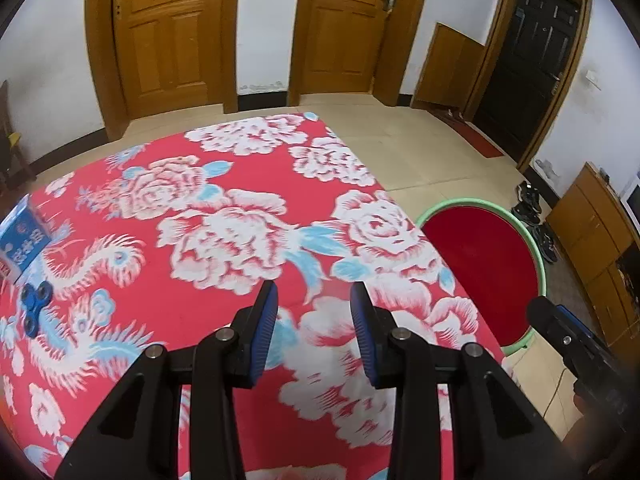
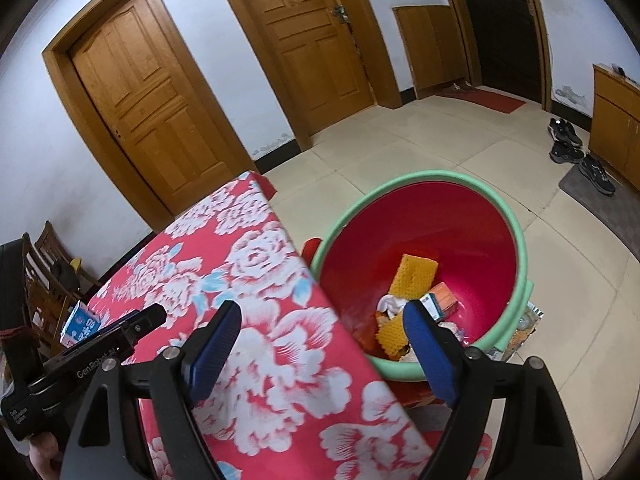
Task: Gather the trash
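At about nine o'clock in the left wrist view, a blue carton (image 1: 25, 236) stands on the red floral tablecloth (image 1: 224, 208), with a blue fidget spinner (image 1: 33, 307) just below it at eight o'clock. The left gripper (image 1: 314, 300) hangs over the cloth at six o'clock, its blue pads (image 1: 264, 332) a narrow gap apart with only cloth showing between them; it holds nothing. At three o'clock the green-rimmed red basin (image 1: 480, 204) sits on the floor beside the table edge, and one finger of the right gripper (image 1: 560, 328) reaches in at four o'clock.

In the right wrist view, the same carton (image 2: 82, 326) shows at eight o'clock on the cloth (image 2: 280, 320), behind the black body of the left gripper (image 2: 148, 318). The right gripper (image 2: 322, 314) stands wide and empty at six o'clock, straddling the table edge, its right pad (image 2: 430, 352) over the basin (image 2: 400, 184). Inside the basin, toward four o'clock of centre, lie the collected trash: a yellow textured sheet (image 2: 414, 276), a small orange box (image 2: 444, 298), crumpled white paper (image 2: 390, 304) and another yellow piece (image 2: 392, 334). Dark shoes (image 2: 568, 140) rest on the floor at two o'clock.
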Available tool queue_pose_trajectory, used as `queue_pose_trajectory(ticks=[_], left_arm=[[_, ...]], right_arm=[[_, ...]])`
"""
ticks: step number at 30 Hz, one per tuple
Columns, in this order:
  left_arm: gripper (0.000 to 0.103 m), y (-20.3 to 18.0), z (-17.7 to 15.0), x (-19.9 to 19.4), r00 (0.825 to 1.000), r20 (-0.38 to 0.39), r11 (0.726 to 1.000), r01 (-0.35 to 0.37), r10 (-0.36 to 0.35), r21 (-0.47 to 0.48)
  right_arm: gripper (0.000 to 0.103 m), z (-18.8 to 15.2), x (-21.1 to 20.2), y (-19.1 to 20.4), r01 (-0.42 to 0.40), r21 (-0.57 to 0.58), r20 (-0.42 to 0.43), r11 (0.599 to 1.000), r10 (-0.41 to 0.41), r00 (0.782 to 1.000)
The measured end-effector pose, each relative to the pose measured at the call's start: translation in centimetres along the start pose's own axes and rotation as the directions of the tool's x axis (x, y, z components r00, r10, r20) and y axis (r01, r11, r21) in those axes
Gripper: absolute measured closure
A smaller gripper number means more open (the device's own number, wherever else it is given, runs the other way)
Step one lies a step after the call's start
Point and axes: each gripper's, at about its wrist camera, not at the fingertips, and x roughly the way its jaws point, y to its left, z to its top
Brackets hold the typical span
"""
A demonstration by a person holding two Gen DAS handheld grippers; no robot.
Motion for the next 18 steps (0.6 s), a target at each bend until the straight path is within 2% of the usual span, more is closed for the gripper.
queue_pose_trajectory(ticks=[11,18], left_arm=[[0.066,2.4,-0.9,-2.2,0.997,0.026,0.996,-0.071,0.073,-0.046],[0.066,3.2,-1.2,-3.2,0.995,0.041,0.995,-0.084,0.086,-0.062]], right_arm=[[0.018,-0.7,-1.2,2.4,-0.019,-0.043,0.009,0.999,0.02,1.0],[0.018,-1.0,-1.8,3.3,-0.026,-0.059,0.015,0.998,0.027,1.0]])
